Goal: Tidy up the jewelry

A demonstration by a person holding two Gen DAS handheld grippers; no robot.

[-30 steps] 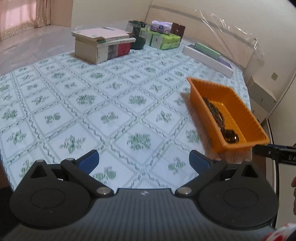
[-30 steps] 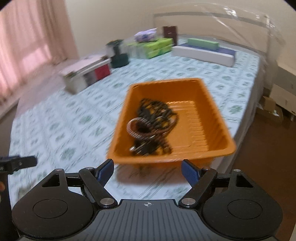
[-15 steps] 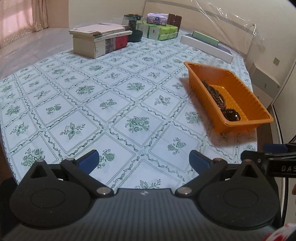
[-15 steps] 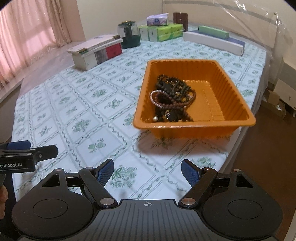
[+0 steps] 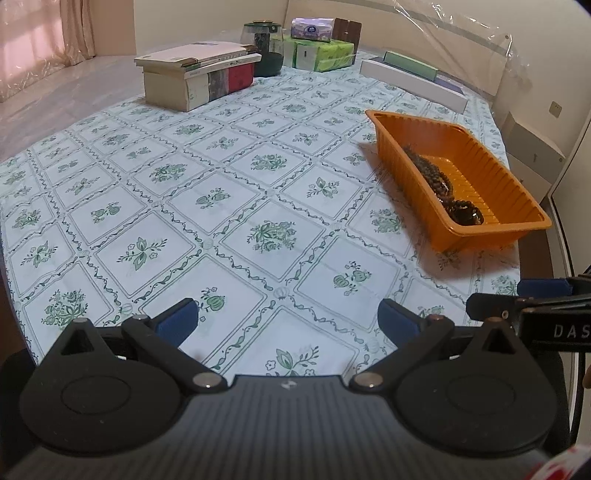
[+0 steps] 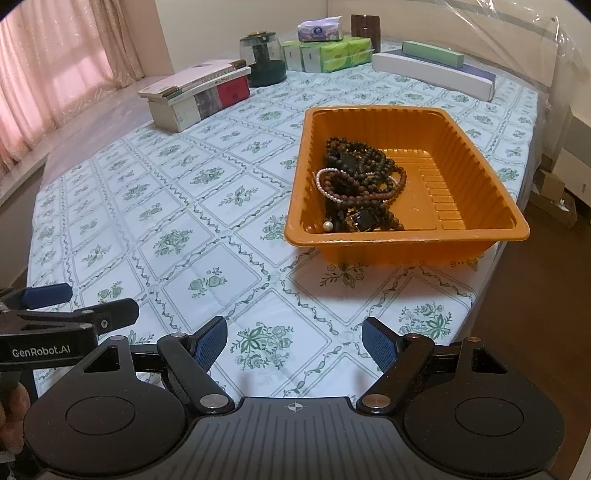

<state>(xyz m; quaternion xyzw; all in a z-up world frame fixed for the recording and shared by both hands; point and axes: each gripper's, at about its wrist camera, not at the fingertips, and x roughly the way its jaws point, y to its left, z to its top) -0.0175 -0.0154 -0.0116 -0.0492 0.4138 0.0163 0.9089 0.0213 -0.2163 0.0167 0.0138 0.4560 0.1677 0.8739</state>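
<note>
Right wrist view showed the right gripper (image 6: 293, 341) with its jaws wide open and holding nothing. The blue pads (image 6: 210, 339) hung just above the counter (image 6: 166, 206), which wore a white cloth with green flowers. Straight ahead of the jaws, a bit to the right, sat an orange tray (image 6: 461, 147) near the counter's right edge. Inside the tray lay a tangled pile of jewelry (image 6: 356, 184): dark brown bead strings, a small pearl bracelet (image 6: 325, 182) and a black piece at the near end. The pile sat in the left half of the tray, and the right half was bare. The left gripper (image 6: 79, 302) poked in low on the left side, apart from the tray.

In the left wrist view, the left gripper (image 5: 288, 317) also had its jaws wide open and empty, low over the cloth. The orange tray (image 5: 391, 147) was ahead and far to the right of these jaws, well apart from them. The right gripper (image 5: 517, 295) showed at the right edge.

Far ahead of both jaws were a stack of books (image 6: 195, 92), a dark jar (image 6: 264, 59), green tissue packs (image 6: 325, 53) with a tissue box (image 6: 320, 29) on top, and a long white box (image 6: 432, 75).
</note>
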